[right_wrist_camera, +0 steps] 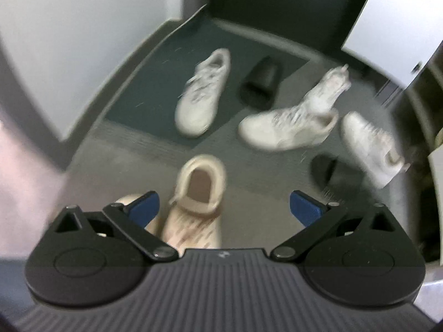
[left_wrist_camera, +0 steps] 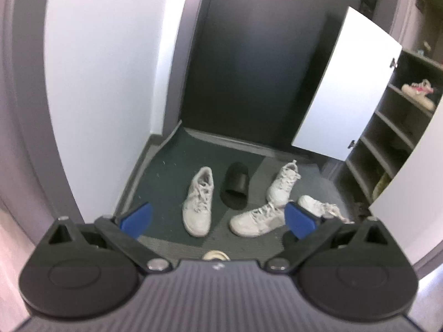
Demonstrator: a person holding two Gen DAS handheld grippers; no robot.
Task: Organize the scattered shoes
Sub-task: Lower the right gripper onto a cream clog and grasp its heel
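Your light is soft, even and indoor, with faint shadows. The right wrist view is smeared by motion blur; the left is sharper. Fisheye bending curves both edges.

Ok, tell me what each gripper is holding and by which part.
Nothing. The left gripper and right gripper are both open, above the shoes.

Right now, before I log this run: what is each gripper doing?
Left gripper: open, holding nothing, above the white sneakers.
Right gripper: open, holding nothing, above the beige shoe.
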